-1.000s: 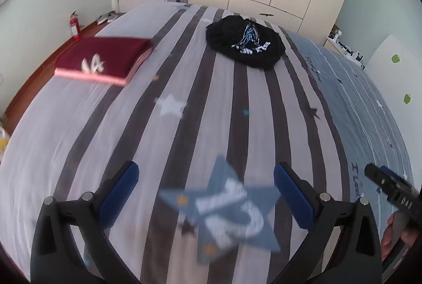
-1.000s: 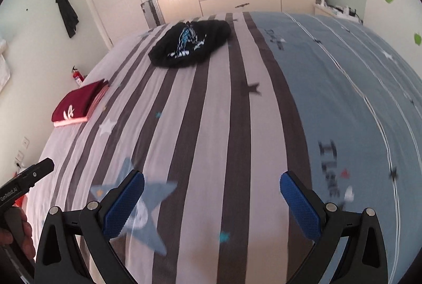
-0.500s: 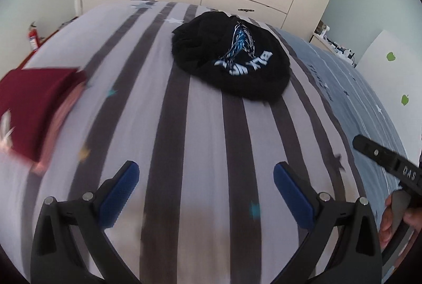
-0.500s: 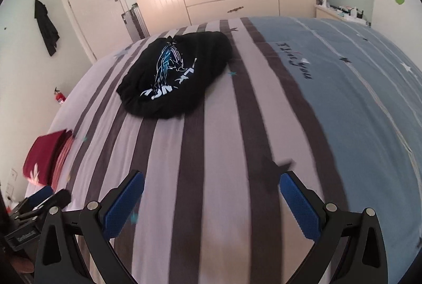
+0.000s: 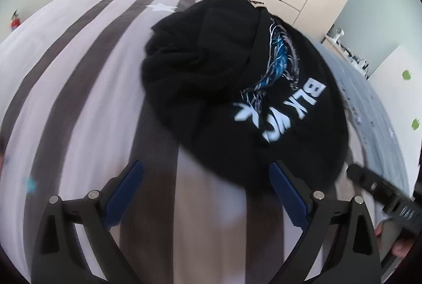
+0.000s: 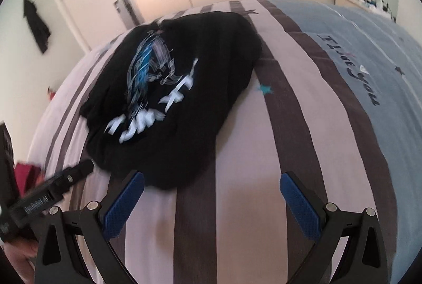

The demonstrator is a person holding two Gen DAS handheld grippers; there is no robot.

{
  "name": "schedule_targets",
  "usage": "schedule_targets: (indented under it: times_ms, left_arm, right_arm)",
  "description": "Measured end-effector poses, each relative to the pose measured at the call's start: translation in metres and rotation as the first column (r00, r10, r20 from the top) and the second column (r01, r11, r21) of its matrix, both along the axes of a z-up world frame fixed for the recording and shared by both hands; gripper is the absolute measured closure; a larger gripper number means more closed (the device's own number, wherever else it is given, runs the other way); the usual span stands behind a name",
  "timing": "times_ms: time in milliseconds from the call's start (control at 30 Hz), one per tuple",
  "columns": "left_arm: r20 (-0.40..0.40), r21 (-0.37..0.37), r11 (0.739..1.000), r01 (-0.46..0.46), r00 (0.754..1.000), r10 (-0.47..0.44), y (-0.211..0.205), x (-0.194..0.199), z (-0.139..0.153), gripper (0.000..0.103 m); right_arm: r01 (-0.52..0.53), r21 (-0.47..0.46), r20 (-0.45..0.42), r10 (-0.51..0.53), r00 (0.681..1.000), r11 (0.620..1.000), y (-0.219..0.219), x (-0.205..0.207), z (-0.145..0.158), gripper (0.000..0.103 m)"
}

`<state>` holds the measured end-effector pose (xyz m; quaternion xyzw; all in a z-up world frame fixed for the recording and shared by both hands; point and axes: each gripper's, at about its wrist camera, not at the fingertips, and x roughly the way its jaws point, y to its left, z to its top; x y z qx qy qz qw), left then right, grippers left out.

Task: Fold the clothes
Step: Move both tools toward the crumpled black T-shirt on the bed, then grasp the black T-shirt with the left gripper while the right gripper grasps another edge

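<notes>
Both grippers, left gripper [image 5: 207, 178] and right gripper [image 6: 212, 186], are hanging spread and empty beside the crumpled black shirt [image 5: 245, 99]; picking an edge is likely next.

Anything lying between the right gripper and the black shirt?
Nothing: only bare striped bedcover separates right gripper from black shirt, per the right wrist view.

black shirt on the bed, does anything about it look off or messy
Yes: the black shirt lies in a crumpled heap on the striped bedspread, folds bunched on one side, its print creased. Both grippers are open, neither touching it.
</notes>
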<state>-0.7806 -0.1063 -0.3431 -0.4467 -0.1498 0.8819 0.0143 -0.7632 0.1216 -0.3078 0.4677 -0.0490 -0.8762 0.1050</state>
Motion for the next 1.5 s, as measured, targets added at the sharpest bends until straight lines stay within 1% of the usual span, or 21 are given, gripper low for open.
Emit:
schedule_targets:
  times_ms: [67, 233, 333, 400, 433, 467, 500, 533, 567, 667, 767, 900, 967, 1033, 1100, 1200, 1267, 1333, 1400, 1433, 1500]
  left_arm:
    - [0.022, -0.011, 1.0, 0.013, 1.0, -0.013, 0.003, -0.014, -0.011, 0.009]
    - [-0.023, -0.072, 0.996, 0.047, 0.999, -0.048, 0.013, -0.015, -0.016, 0.019]
    - [-0.03, -0.077, 0.991, 0.108, 0.993, -0.11, 0.019, -0.015, -0.012, 0.045]
    - [-0.024, -0.077, 0.986, 0.147, 0.989, -0.149, 0.022, -0.016, -0.009, 0.069]
    - [-0.025, -0.075, 0.983, 0.166, 0.985, -0.168, 0.023, -0.014, -0.007, 0.074]
    - [-0.027, -0.074, 0.98, 0.185, 0.982, -0.187, 0.024, -0.012, -0.005, 0.083]
    - [-0.029, -0.072, 0.976, 0.203, 0.978, -0.206, 0.026, -0.01, -0.003, 0.087]
    - [-0.03, -0.086, 0.974, 0.211, 0.976, -0.215, 0.028, -0.007, -0.002, 0.089]
    - [-0.033, -0.106, 0.969, 0.221, 0.974, -0.226, 0.03, -0.001, 0.002, 0.091]
    - [-0.068, -0.09, 0.967, 0.24, 0.967, -0.246, 0.029, 0.024, 0.016, 0.092]
    - [-0.112, -0.031, 0.974, 0.226, 0.967, -0.228, 0.018, 0.064, 0.037, 0.092]
    - [-0.152, 0.075, 0.979, 0.191, 0.972, -0.178, -0.001, 0.138, 0.069, 0.093]
    - [-0.153, 0.086, 0.979, 0.185, 0.973, -0.17, -0.004, 0.182, 0.084, 0.093]
    - [-0.109, 0.095, 0.98, 0.175, 0.98, -0.165, -0.008, 0.235, 0.087, 0.093]
    - [-0.051, 0.111, 0.98, 0.162, 0.986, -0.157, -0.015, 0.29, 0.084, 0.093]
    - [0.105, 0.133, 0.983, 0.128, 0.984, -0.143, -0.015, 0.355, 0.072, 0.093]
    - [0.211, 0.135, 0.985, 0.105, 0.969, -0.132, -0.01, 0.401, 0.059, 0.093]
    - [0.286, 0.121, 0.989, 0.085, 0.951, -0.116, -0.01, 0.429, 0.044, 0.093]
    - [0.329, 0.104, 0.993, 0.06, 0.94, -0.091, -0.012, 0.449, 0.033, 0.091]
    - [0.327, 0.107, 0.993, 0.04, 0.942, -0.073, -0.015, 0.452, 0.033, 0.09]
    - [0.327, 0.119, 0.993, -0.015, 0.945, -0.025, -0.023, 0.457, 0.036, 0.079]
  right_arm:
    - [-0.004, -0.002, 0.0, 0.004, 1.0, 1.0, -0.003, -0.009, -0.003, 0.001]
    - [-0.014, -0.007, 0.001, 0.014, 1.0, 1.0, -0.011, -0.033, -0.012, 0.001]
    - [-0.02, -0.01, 0.001, 0.02, 1.0, 1.0, -0.016, -0.047, -0.017, 0.001]
    - [-0.024, -0.012, 0.001, 0.024, 1.0, 1.0, -0.019, -0.057, -0.02, 0.002]
    - [-0.026, -0.013, 0.001, 0.026, 1.0, 1.0, -0.021, -0.062, -0.022, 0.011]
    - [-0.03, -0.013, 0.003, 0.031, 1.0, 0.999, -0.023, -0.066, -0.023, 0.035]
    - [-0.05, -0.009, 0.014, 0.05, 0.999, 0.999, -0.027, -0.065, -0.022, 0.05]
    - [-0.073, -0.007, 0.025, 0.073, 0.997, 0.997, -0.031, -0.064, -0.02, 0.073]
    - [-0.111, -0.019, 0.04, 0.112, 0.993, 0.994, -0.035, -0.062, -0.018, 0.085]
    - [-0.156, -0.065, 0.027, 0.158, 0.987, 0.986, -0.037, -0.046, -0.007, 0.097]
    - [-0.15, -0.153, -0.008, 0.15, 0.989, 0.977, -0.026, -0.014, 0.013, 0.098]
    - [-0.179, -0.228, -0.035, 0.176, 0.984, 0.957, -0.014, 0.057, 0.038, 0.098]
    - [-0.221, -0.228, -0.047, 0.216, 0.975, 0.948, -0.018, 0.103, 0.049, 0.098]
    - [-0.26, -0.207, -0.046, 0.256, 0.966, 0.943, -0.029, 0.154, 0.055, 0.098]
    - [-0.268, -0.231, -0.008, 0.274, 0.962, 0.935, -0.031, 0.201, 0.054, 0.098]
    - [-0.275, -0.254, 0.066, 0.3, 0.952, 0.927, -0.034, 0.271, 0.046, 0.098]
    - [-0.271, -0.272, 0.153, 0.32, 0.935, 0.923, -0.038, 0.315, 0.032, 0.098]
    - [-0.261, -0.295, 0.254, 0.338, 0.906, 0.919, -0.041, 0.356, 0.014, 0.098]
    - [-0.281, -0.265, 0.342, 0.363, 0.867, 0.922, -0.047, 0.389, -0.007, 0.097]
    - [-0.287, -0.261, 0.36, 0.369, 0.857, 0.922, -0.048, 0.394, -0.011, 0.092]
    - [-0.292, -0.238, 0.376, 0.365, 0.852, 0.926, -0.044, 0.397, -0.013, 0.085]
